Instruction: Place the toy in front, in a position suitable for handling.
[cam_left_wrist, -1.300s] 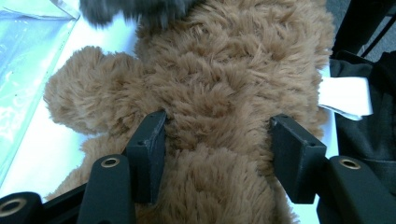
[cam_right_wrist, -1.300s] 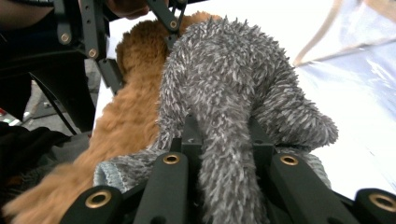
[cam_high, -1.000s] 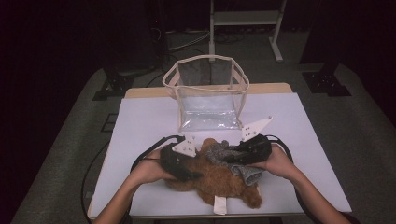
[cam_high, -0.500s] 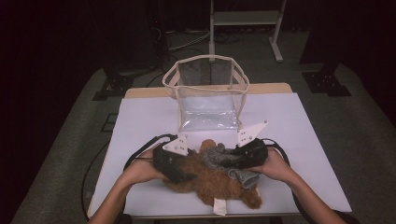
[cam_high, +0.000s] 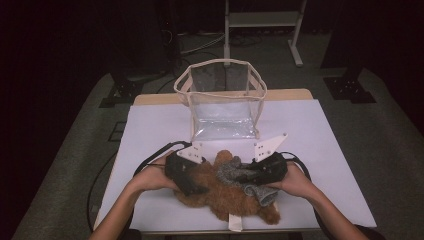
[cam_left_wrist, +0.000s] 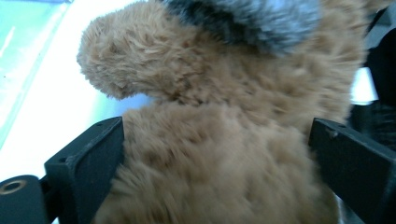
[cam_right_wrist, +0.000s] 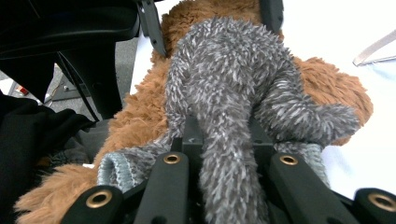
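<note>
Right tool (cam_high: 240, 176) clenched on grey sock (cam_right_wrist: 229, 93), left tool (cam_high: 200, 189) just released, straddling brown plush (cam_left_wrist: 224, 154).

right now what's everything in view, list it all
plush toy: 1, brown, lying on the near part of the table, between both tongs
fuzzy sock: 1, grey, draped over the plush toy
clear bag: 1, see-through with cream trim, standing open behind the toy
table: 1, white top
metal stand: 1, pale, on the floor behind the table
left tongs: 1, black, jaws just opened wide around the plush toy
right tongs: 1, black, shut on the fuzzy sock
</note>
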